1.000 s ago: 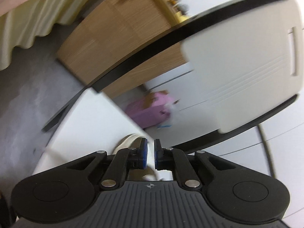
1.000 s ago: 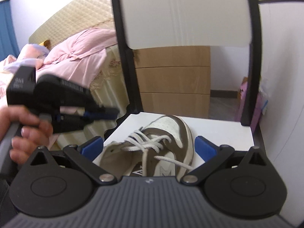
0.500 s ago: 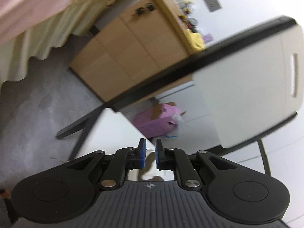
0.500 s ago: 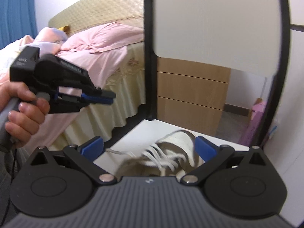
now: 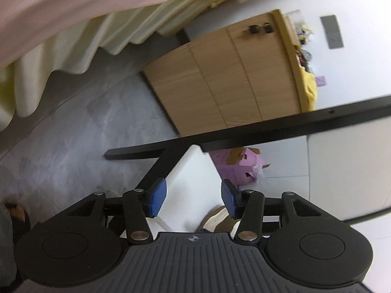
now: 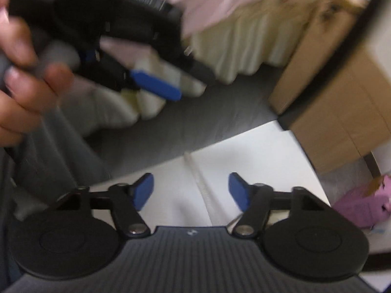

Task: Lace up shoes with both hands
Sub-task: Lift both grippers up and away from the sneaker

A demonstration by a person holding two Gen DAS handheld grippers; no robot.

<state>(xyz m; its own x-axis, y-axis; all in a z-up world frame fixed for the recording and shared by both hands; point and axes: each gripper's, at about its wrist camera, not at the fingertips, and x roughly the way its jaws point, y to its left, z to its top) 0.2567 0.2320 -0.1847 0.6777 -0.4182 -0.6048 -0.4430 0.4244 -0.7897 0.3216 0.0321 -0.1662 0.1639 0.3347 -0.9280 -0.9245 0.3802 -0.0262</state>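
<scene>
Left gripper (image 5: 193, 200) with its ribbed blue pads has just been opening and stands apart with nothing between, while the brown-and-cream shoe (image 5: 220, 219) peeks out right under its right pad on the smooth white table (image 5: 193, 171). Right gripper (image 6: 191, 191) has just been closing, jaws apart, a flat white lace (image 6: 202, 185) lying on the table between them, untouched. Grey floor (image 5: 85, 122), wood-grain cabinet (image 5: 224, 78), ruffled cream bed skirt (image 5: 85, 36) around.

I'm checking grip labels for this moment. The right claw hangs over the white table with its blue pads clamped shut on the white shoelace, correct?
Not quite. In the right wrist view the right claw does hang over the white table, but its pads stand apart, having just been closing; the white shoelace lies between them, unpinched.
</scene>
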